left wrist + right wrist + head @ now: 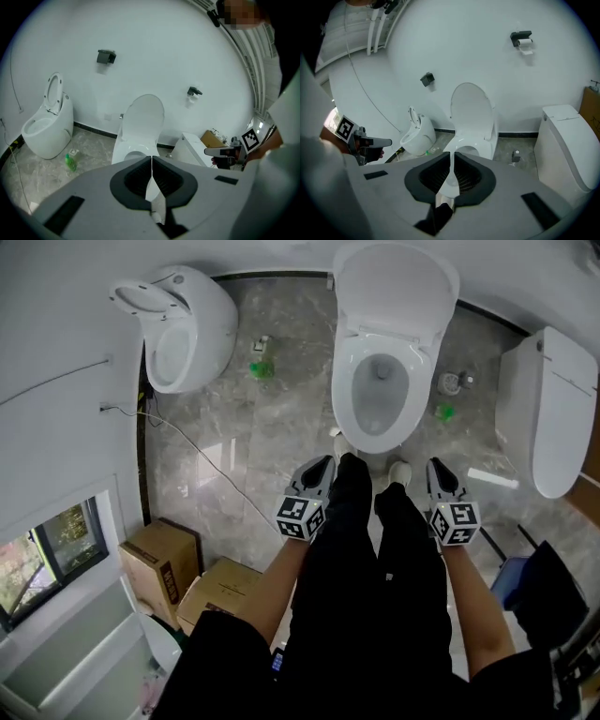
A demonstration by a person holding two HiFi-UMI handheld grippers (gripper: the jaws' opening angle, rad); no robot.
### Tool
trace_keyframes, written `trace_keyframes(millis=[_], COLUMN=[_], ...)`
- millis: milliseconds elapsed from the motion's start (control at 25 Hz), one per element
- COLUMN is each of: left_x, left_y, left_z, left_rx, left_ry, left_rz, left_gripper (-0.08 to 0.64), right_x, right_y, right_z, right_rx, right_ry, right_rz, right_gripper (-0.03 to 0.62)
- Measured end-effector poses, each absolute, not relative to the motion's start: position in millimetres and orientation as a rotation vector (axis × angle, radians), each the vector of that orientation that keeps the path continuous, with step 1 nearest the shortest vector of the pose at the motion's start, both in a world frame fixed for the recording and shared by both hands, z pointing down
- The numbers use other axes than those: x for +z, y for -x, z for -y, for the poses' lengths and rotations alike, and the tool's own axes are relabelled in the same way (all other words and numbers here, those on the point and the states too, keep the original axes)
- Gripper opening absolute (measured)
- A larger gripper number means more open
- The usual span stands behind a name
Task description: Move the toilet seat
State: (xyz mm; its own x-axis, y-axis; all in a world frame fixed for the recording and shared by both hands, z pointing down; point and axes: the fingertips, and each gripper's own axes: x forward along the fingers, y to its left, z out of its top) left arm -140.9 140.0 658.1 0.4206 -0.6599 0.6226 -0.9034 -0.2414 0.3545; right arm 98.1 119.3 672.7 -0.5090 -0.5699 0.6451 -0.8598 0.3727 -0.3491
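Three toilets stand along the white wall. The left toilet [183,329] has its ring raised and its bowl open. The right toilet [553,409] has its lid down, so its inside is hidden. The middle toilet [380,395] lies open, with the drain showing at the bottom of its bowl. The toilet seat [396,287] belongs to this middle one. It stands tipped up from its hinge at the back of the bowl, close to the wall, with its long axis running upward from the hinge and its rounded free end on top. Whether a separate ring rests on the rim below it I cannot tell. Two cardboard boxes [159,561] sit by the window with their flaps shut, their contents unseen. On the marble floor [234,446] lie two small green things: a bottle [261,369] near the left toilet and another piece [445,412] between the middle and right ones. Two holders are on the wall, and one [521,37] carries a paper roll. There are two tools. The left tool [320,468] and the right tool [438,472] hang either side of the person's black trousers [375,559], near the bowl's front but apart from it. Each has its jaws pressed together on nothing.
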Motion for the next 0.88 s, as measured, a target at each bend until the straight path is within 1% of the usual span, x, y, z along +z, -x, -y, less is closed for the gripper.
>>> trace_keyframes(millis=[240, 480, 560, 640, 680, 720, 880], left_x=[755.8, 824.8, 846.0, 868.3, 879.7, 891.2, 938.2], left_y=[149.7, 163.6, 165.5, 165.9, 166.4, 167.5, 172.4], left_z=[-120.6, -112.7, -110.5, -108.2, -106.4, -104.7, -105.8], left_rx=[0.499, 0.46, 0.47, 0.466, 0.458, 0.447, 0.439], left_ry=[-1.922, -1.865, -1.86, -1.836, -1.82, -1.801, -1.718], left_rz=[1.228, 1.168, 1.141, 1.121, 1.117, 1.117, 1.101], left_gripper=[0.012, 0.012, 0.035, 0.092, 0.103, 0.107, 0.174], right_x=[775.7, 852.6, 873.4, 895.9, 908.4, 921.3, 972.1], right_y=[-88.4, -77.1, -80.5, -85.5, -87.0, -87.1, -81.2], right_z=[-107.1, -117.6, -120.6, -121.0, -120.8, -121.2, -130.5], right_rx=[0.984, 1.101, 1.131, 1.173, 1.203, 1.236, 1.364], right_ry=[-1.294, -1.352, -1.381, -1.408, -1.415, -1.414, -1.385], right_rz=[2.094, 1.961, 1.933, 1.904, 1.891, 1.88, 1.835], right_gripper=[0.028, 0.032, 0.043, 0.078, 0.123, 0.144, 0.214])
